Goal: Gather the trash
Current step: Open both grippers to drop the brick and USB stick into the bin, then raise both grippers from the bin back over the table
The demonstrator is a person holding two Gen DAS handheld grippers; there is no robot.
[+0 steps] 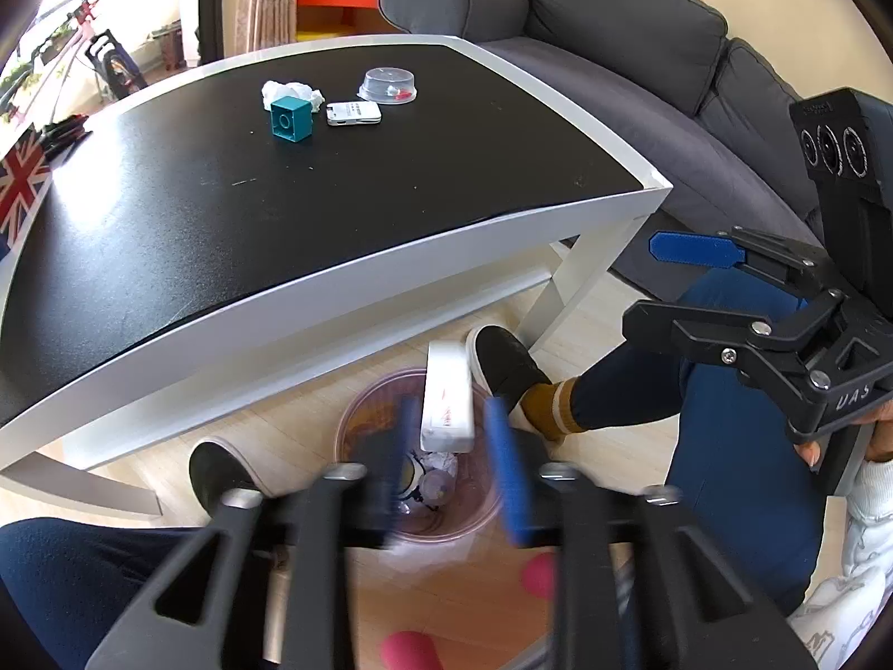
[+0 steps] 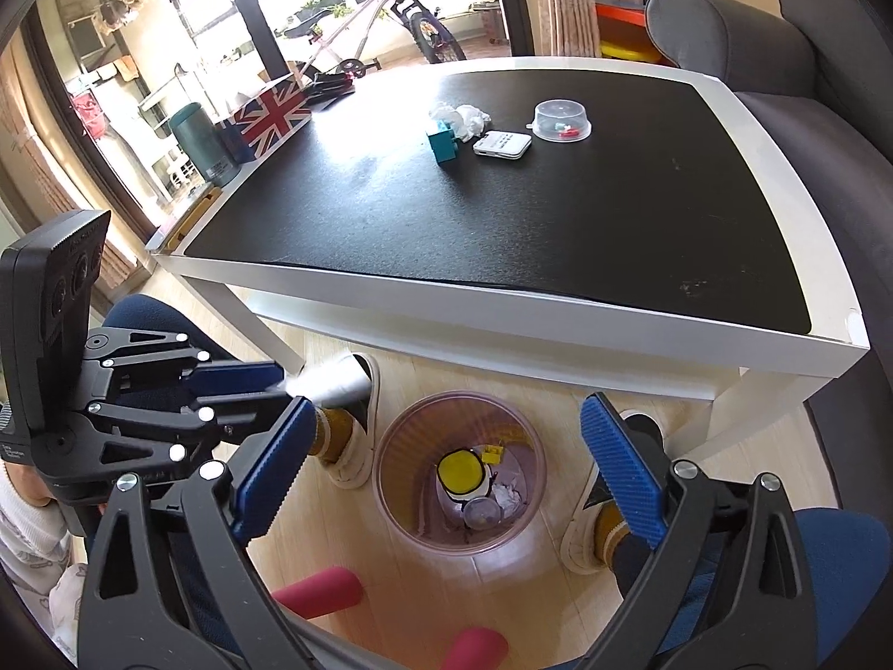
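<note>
My left gripper (image 1: pixel 455 458) is over the clear pink trash bin (image 1: pixel 357 424), its blue fingers spread slightly wider than a white rectangular box (image 1: pixel 446 396) between them; the box looks loose and blurred by motion. In the right wrist view the left gripper (image 2: pixel 290 385) has that white box (image 2: pixel 335 382) at its tips, left of the bin (image 2: pixel 390 446). My right gripper (image 2: pixel 446 469) is open and empty above the bin, which holds a yellow-lidded item (image 2: pixel 460 472) and crumpled paper. On the black table (image 1: pixel 390 195) lie crumpled tissue (image 1: pixel 290 92), a teal block (image 1: pixel 290 118), a white card pack (image 1: pixel 354 113) and a clear lidded container (image 1: pixel 389 85).
The person's feet (image 1: pixel 502 363) and legs flank the bin. A grey sofa (image 1: pixel 642 56) stands right of the table. A Union Jack box (image 2: pixel 273 111) and a green canister (image 2: pixel 201 145) sit at the table's far left. Red handles (image 2: pixel 318 592) show at the bottom.
</note>
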